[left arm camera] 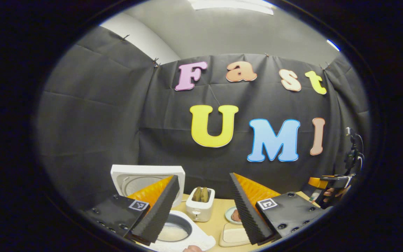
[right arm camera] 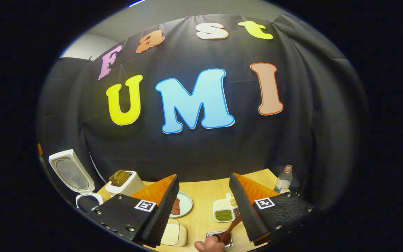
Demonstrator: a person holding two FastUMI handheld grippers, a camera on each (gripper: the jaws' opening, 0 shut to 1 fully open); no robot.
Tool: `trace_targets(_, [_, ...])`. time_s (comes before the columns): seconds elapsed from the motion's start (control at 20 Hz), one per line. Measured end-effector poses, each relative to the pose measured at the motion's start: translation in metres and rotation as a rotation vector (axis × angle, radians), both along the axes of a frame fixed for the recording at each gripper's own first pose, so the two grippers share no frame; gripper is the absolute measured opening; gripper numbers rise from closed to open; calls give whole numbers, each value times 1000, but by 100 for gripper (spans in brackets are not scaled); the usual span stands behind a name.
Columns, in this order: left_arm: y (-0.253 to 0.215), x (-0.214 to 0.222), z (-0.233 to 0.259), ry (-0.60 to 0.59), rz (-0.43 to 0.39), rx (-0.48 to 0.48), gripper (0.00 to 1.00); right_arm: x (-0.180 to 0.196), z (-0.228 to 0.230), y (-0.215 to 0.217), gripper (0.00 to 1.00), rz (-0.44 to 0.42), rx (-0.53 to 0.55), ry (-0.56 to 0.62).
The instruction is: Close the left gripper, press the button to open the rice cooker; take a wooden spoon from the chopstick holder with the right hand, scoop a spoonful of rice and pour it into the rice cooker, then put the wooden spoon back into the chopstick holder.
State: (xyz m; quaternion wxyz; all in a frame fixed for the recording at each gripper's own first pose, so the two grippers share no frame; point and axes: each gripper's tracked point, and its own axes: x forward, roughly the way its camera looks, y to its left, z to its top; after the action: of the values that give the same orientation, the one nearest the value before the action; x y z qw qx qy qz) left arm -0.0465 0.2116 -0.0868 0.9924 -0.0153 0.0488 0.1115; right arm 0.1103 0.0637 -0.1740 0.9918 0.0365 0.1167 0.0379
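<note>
The white rice cooker (left arm camera: 201, 239) stands open with its lid (left arm camera: 147, 178) upright, and rice lies in its pot (left arm camera: 175, 229). My left gripper (left arm camera: 203, 176) is open above the cooker, holding nothing. In the right gripper view the cooker (right arm camera: 70, 175) is at the far left. The wooden spoon (right arm camera: 232, 227) leans in the metal chopstick holder (right arm camera: 211, 235) at the table's near edge, its handle close to the inner side of one finger. My right gripper (right arm camera: 204, 176) is open above it, not pressing on the spoon. The right gripper (left arm camera: 334, 187) and its hand also show far right.
A white toaster (left arm camera: 200, 206) with bread stands behind the cooker. A plate with meat (right arm camera: 182, 206), a divided dish of beans (right arm camera: 224, 212), a white lidded box (right arm camera: 173, 234) and a water bottle (right arm camera: 283, 180) sit on the wooden table (right arm camera: 201, 210). Black cloth walls close the back.
</note>
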Motion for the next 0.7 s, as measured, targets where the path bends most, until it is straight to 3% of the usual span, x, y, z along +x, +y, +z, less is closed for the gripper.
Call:
trace_targets(0.1, [9,7,3,9,8,13,99,1,10,2,87,5,5,-9])
trace_targets(0.6, [47,55,-1,52,54,35,94,-2,67,-2,87,21,-83,-115])
trace_targets(0.7, [59,67,3,49,63,62,99,-2,70,-2,87,27,-91,-121])
